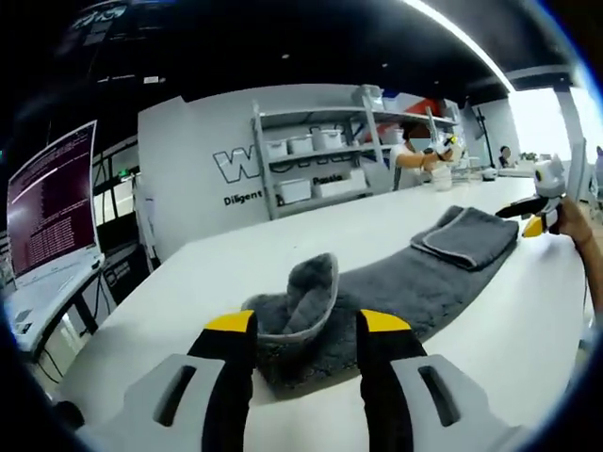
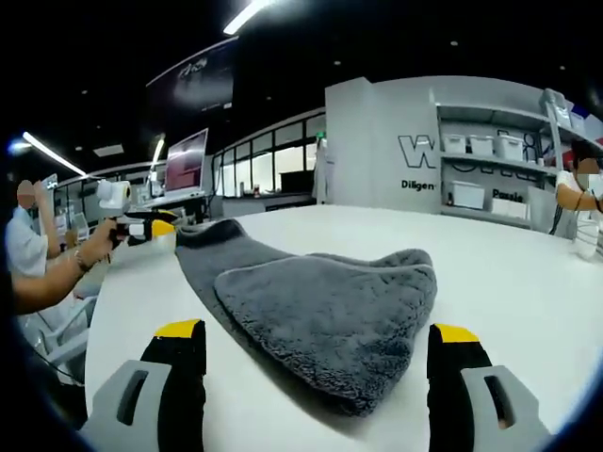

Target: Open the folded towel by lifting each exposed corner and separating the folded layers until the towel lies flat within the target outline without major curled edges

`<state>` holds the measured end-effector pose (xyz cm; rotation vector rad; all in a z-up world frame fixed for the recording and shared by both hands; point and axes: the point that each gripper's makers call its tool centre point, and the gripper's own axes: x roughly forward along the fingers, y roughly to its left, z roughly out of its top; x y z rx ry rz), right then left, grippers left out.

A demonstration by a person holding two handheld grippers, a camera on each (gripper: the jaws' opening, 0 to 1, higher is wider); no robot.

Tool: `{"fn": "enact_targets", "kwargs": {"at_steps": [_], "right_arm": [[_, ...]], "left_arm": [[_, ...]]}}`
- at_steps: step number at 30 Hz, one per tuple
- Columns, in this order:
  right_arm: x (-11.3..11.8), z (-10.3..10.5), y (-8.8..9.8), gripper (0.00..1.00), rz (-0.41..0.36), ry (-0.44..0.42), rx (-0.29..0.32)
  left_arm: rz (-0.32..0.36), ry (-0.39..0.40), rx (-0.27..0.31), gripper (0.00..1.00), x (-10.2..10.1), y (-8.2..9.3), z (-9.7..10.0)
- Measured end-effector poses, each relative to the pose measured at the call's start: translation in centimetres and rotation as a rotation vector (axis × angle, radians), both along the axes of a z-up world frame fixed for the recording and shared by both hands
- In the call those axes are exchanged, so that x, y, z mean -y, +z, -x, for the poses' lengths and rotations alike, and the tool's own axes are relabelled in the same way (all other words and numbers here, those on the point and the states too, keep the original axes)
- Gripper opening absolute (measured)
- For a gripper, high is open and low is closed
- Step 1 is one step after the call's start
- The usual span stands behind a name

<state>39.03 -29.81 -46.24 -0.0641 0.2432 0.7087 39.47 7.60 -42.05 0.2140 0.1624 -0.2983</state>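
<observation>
Grey towel (image 1: 396, 282) stretched along white table (image 1: 236, 254), both ends folded, left gripper (image 1: 306, 325) and right gripper (image 2: 316, 334) spread open, gripping nothing.

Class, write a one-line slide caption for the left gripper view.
Open hand-held gripper faces a curled end of the grey towel on a white table.

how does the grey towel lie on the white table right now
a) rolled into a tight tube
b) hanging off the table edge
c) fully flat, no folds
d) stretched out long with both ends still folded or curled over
d: the grey towel runs long across the white table, one end curled up between the left gripper jaws, the far end folded over.
</observation>
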Motion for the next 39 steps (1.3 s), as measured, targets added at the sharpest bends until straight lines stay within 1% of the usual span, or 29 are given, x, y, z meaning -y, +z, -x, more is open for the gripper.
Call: {"fn": "enact_targets", "kwargs": {"at_steps": [2,4,7,10,11,12,13,14,16,19,20,21,22,23,26,28,32,33,36,39], "right_arm": [[0.0,0.0,-0.1,0.99,0.002,-0.001,-0.001],[0.0,0.0,0.0,0.99,0.001,-0.001,-0.001],[0.0,0.1,0.0,0.99,0.004,-0.003,0.001],[0.1,0.1,0.0,0.99,-0.001,-0.005,-0.001],[0.1,0.0,0.0,0.99,-0.005,-0.005,-0.001],[0.1,0.0,0.0,0.99,-0.014,-0.006,-0.004],[0.1,0.0,0.0,0.99,-0.014,-0.007,-0.009],[0.2,0.0,-0.1,0.99,-0.009,-0.009,-0.010],[0.3,-0.1,-0.2,0.99,-0.001,-0.013,-0.010],[0.1,0.1,-0.1,0.99,-0.005,-0.008,-0.006],[0.0,0.2,-0.1,0.99,-0.005,-0.006,-0.005],[0.0,0.2,0.0,0.99,-0.005,-0.005,-0.004],[0.0,0.1,0.0,0.99,-0.004,-0.004,-0.004],[-0.1,0.2,-0.1,0.99,-0.003,-0.003,-0.004],[0.0,0.0,0.0,0.99,-0.001,-0.001,-0.005],[0.1,-0.3,0.0,0.99,0.001,0.000,-0.005],[0.2,-0.6,0.1,0.99,0.002,0.001,-0.006],[0.3,-0.6,0.1,0.99,0.001,0.001,-0.007],[0.5,-0.9,0.2,0.99,-0.002,-0.002,-0.007],[0.6,-0.8,0.0,0.99,-0.005,-0.009,-0.014]], "left_arm": [[-0.008,-0.021,0.009,0.49,0.6,0.2,-0.5],[-0.029,-0.042,-0.004,0.49,1.3,-0.1,-0.9],[-0.058,-0.055,-0.004,0.47,2.1,-0.3,-2.0],[-0.092,-0.070,-0.015,0.40,2.9,-0.4,-3.3],[-0.106,-0.076,-0.020,0.36,3.1,-0.5,-3.7],[-0.137,-0.067,-0.020,0.32,3.2,-0.5,-4.0],[-0.157,-0.056,-0.020,0.30,3.2,-0.6,-4.5],[-0.162,-0.056,-0.020,0.30,3.2,-0.6,-4.7],[-0.206,-0.062,-0.046,0.29,3.9,-1.2,-5.4],[-0.244,-0.061,-0.074,0.21,3.9,-2.0,-6.2],[-0.268,-0.054,-0.090,0.15,3.7,-2.4,-6.3],[-0.288,-0.020,-0.098,0.10,3.1,-2.5,-6.6],[-0.289,0.004,-0.084,0.04,2.7,-2.4,-6.9],[-0.285,-0.003,-0.083,0.02,2.8,-2.4,-7.0],[-0.272,0.015,-0.094,0.02,2.1,-2.5,-7.3],[-0.268,0.026,-0.081,0.02,1.7,-2.1,-7.2],[-0.302,0.067,-0.062,0.02,0.3,-1.2,-7.5],[-0.317,0.095,-0.055,0.02,-0.6,-0.8,-7.7],[-0.319,0.121,-0.071,0.02,-1.6,-0.7,-8.2],[-0.356,0.170,-0.086,0.02,-3.0,-0.9,-8.7]]}}
